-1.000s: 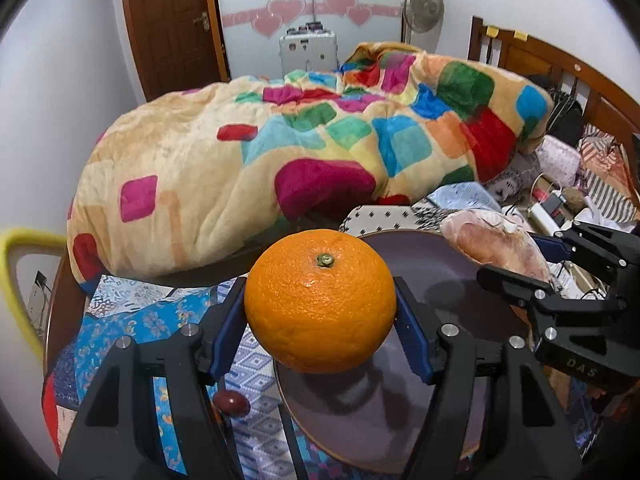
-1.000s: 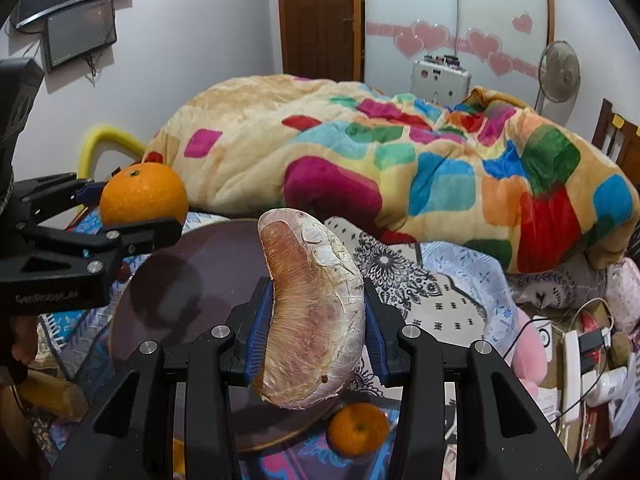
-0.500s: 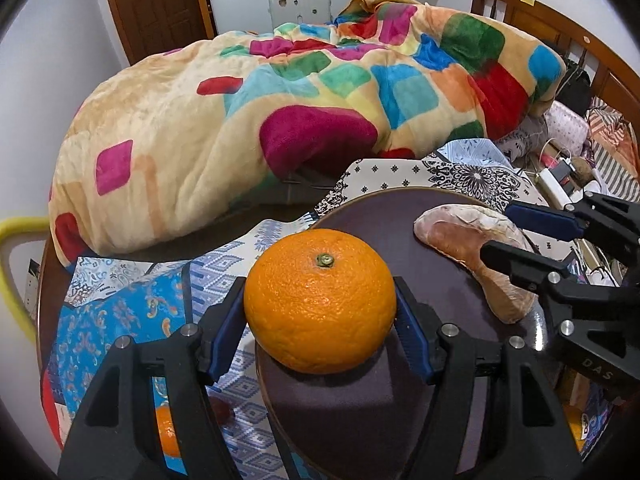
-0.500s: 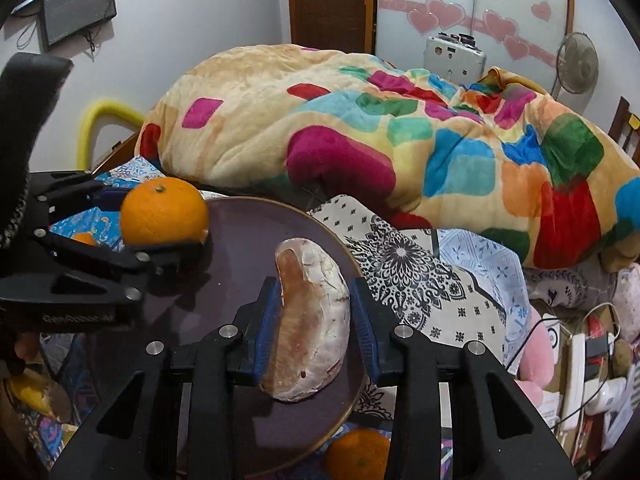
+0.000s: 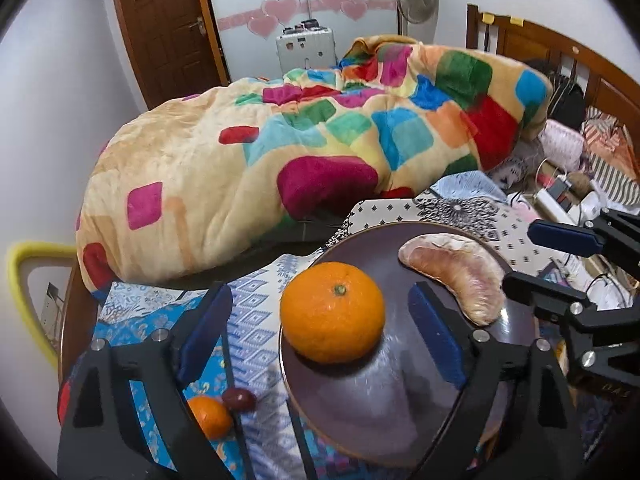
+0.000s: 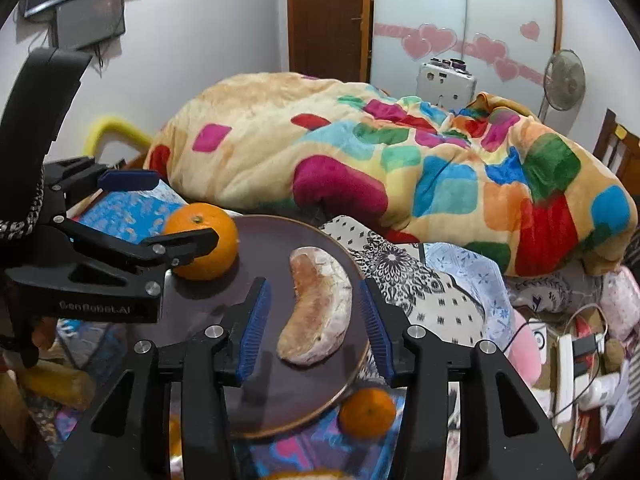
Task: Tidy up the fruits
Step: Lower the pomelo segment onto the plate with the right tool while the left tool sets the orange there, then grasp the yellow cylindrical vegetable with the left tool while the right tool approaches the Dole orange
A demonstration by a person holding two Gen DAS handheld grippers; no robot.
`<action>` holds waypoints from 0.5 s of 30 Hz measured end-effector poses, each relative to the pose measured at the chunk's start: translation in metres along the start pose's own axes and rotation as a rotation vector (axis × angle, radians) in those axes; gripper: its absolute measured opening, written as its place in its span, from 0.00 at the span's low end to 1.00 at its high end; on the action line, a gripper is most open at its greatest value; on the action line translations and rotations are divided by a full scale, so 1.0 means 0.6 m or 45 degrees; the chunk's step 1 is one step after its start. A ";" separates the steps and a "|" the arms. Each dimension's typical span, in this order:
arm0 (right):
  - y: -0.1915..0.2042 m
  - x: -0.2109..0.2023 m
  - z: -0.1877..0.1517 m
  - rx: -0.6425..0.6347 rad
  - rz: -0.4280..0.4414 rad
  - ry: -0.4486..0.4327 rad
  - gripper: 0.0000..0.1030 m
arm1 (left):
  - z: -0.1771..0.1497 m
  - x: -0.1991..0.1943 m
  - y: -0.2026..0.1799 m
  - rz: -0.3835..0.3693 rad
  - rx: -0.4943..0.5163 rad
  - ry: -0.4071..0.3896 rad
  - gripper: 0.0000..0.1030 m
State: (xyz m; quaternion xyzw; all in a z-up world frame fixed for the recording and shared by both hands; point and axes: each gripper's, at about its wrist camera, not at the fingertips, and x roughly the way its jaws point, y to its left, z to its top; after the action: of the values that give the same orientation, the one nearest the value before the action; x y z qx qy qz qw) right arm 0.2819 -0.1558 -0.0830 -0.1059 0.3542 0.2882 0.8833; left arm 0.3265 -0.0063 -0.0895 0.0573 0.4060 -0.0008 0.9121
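Left gripper (image 5: pixel 320 332) jaws opening, pads clear of the orange (image 5: pixel 332 312) resting between them on the dark plate (image 5: pixel 360 408). Right gripper (image 6: pixel 312 320) jaws opening; pomelo segment (image 6: pixel 316 308) lies unclamped between them on the plate.

The plate (image 5: pixel 400 412) looks smooth and semi-glossy, dark brown. On it, the orange (image 5: pixel 332 312) has dimpled, shiny peel; the pomelo segment (image 5: pixel 460 276) beside it shows dry, matt membrane. Behind the plate, plush fleece blanket (image 5: pixel 280 152).
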 end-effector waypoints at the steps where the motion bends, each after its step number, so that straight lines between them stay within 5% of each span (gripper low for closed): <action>1: 0.000 -0.010 -0.002 0.010 -0.001 -0.013 0.42 | -0.003 -0.013 0.003 0.004 -0.009 -0.013 0.88; 15: 0.066 -0.158 -0.055 0.017 0.013 -0.182 0.52 | -0.099 -0.173 0.022 -0.018 -0.083 -0.140 0.94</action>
State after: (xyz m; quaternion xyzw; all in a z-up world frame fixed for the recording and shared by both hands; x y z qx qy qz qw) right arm 0.1848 -0.1777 -0.0409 -0.0772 0.2925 0.2973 0.9056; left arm 0.2133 0.0082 -0.0507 0.0244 0.3555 0.0029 0.9343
